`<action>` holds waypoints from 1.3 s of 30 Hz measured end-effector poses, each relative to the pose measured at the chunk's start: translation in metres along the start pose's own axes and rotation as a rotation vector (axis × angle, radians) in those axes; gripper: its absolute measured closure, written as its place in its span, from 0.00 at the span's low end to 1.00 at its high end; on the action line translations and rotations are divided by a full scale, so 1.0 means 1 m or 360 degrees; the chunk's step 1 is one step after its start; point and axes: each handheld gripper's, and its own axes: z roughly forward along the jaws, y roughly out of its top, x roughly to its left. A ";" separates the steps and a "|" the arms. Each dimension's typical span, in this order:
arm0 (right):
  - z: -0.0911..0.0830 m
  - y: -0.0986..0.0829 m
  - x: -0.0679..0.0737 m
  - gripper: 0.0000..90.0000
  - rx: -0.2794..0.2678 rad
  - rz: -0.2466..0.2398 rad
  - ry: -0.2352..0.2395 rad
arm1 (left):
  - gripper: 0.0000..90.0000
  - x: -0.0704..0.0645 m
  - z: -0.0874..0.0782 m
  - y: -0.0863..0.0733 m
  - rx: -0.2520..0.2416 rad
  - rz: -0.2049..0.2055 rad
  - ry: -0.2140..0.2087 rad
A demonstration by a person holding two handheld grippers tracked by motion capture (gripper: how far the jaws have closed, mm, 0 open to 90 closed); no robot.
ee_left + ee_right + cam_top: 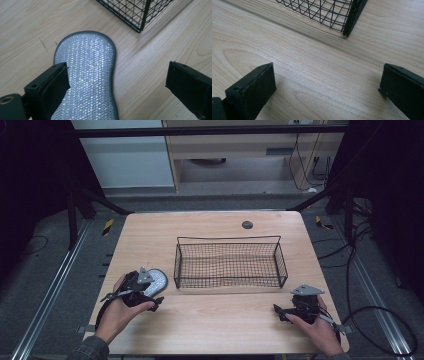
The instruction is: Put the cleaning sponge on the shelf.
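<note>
the left gripper [117, 82] is held over the pad [86, 75] with jaws spread wide, nothing clamped. the pad is laid flat on the table [210, 320], just beside the basket [230, 261]. the right gripper [327, 87] is held apart too, near the basket's other corner.

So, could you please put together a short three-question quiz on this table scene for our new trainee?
1. True or false: the silver scrubbing pad lies inside the wire basket.
2. Which gripper is over the pad: A) the left gripper, B) the right gripper?
3. Fill in: both grippers' jaws stand ____.

Key
1. False: the pad lies flat on the wooden table, just outside the basket's corner.
2. A: in the left gripper view the pad lies partly between the jaws; in the right gripper view there is bare wood between them.
3. Open.
</note>
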 end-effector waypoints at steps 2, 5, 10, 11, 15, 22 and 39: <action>0.000 0.000 0.000 0.00 0.0000 0.0001 0.0000 | 0.03 0.005 -0.001 0.000 0.0014 0.0021 -0.0026; 0.000 0.000 0.000 0.00 0.0000 0.0001 0.0000 | 0.04 0.010 -0.002 0.000 0.0038 0.0005 -0.0022; 0.000 0.000 0.000 0.00 -0.0001 0.0001 0.0007 | 0.04 0.017 -0.002 0.001 0.0135 0.0011 -0.0040; 0.000 0.000 0.000 0.00 -0.0001 0.0001 0.0010 | 0.04 0.018 -0.002 0.002 0.0151 0.0009 -0.0040; 0.000 0.000 0.000 0.00 -0.0001 0.0000 0.0008 | 0.05 0.022 -0.001 0.002 0.0192 0.0016 -0.0031; 0.000 0.000 0.000 0.00 -0.0001 0.0001 0.0010 | 0.05 0.031 -0.003 0.002 0.0243 0.0002 -0.0047; 0.000 -0.001 -0.001 0.00 -0.0008 -0.0027 -0.0004 | 0.05 0.046 -0.002 0.013 0.0371 0.0008 -0.0033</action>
